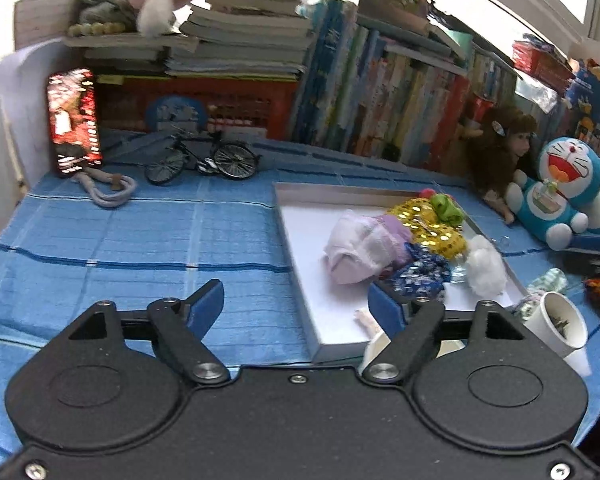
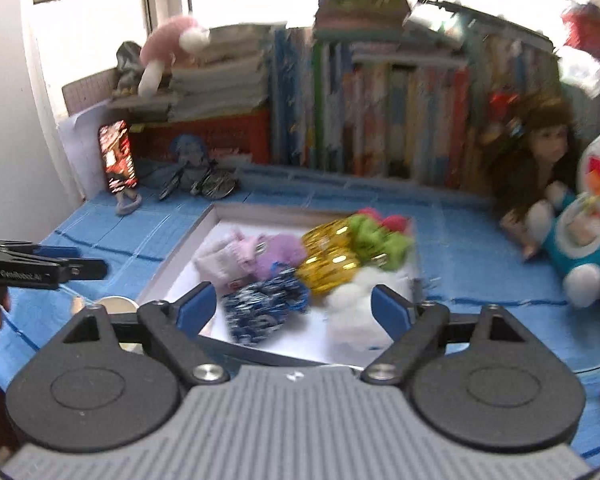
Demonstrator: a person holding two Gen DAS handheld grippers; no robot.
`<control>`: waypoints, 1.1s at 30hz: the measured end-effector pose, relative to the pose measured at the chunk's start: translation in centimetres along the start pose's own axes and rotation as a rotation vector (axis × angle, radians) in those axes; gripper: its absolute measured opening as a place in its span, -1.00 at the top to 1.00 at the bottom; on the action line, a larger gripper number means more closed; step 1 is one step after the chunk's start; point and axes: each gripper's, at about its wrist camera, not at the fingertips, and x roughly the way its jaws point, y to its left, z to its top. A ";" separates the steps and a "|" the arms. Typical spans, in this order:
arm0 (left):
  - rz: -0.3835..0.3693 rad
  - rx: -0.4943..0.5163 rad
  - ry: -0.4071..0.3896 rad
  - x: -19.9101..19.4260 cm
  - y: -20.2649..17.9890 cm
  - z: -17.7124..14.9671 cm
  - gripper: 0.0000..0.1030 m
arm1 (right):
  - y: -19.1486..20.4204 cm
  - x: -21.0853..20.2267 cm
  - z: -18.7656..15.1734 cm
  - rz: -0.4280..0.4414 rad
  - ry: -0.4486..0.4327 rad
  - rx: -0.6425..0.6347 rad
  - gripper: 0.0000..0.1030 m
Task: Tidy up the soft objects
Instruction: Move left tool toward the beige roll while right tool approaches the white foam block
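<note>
Both grippers, L (image 1: 296, 304) and R (image 2: 294, 306), blue-padded jaws spread wide, nothing held. Just beyond, shallow white box (image 1: 300, 220) on ribbed blue cloth (image 1: 140, 240) holds soft items: navy patterned fabric (image 2: 266, 306), fluffy white cotton (image 1: 485, 270), pale pink-lilac plush (image 1: 359, 250), gold sequin piece (image 1: 431, 226).

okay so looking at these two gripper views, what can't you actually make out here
- Paper cup contents, left wrist view: too small and dark to identify.
- Second cup, left wrist view: mostly hidden behind the left gripper.
- Soft items in the tray, right wrist view: motion blur smears the blue cloth and white fluff.
- Phone screen: too small to read.
- Doraemon plush, right wrist view: cut off by the right edge.
</note>
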 end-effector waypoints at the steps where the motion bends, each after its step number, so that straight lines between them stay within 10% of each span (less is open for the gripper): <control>1: 0.013 -0.002 -0.009 -0.2 0.2 -0.3 -0.56 | -0.5 -0.7 -0.4 -0.028 -0.023 -0.003 -0.85; 13: 0.129 -0.090 -0.045 -0.8 3.5 -4.7 -0.58 | -4.7 -5.1 -8.0 -0.219 -0.105 0.029 -0.99; 33: 0.233 -0.227 -0.130 0.8 4.6 -10.0 -0.50 | -2.1 -2.8 -17.5 -0.269 -0.223 0.041 -0.91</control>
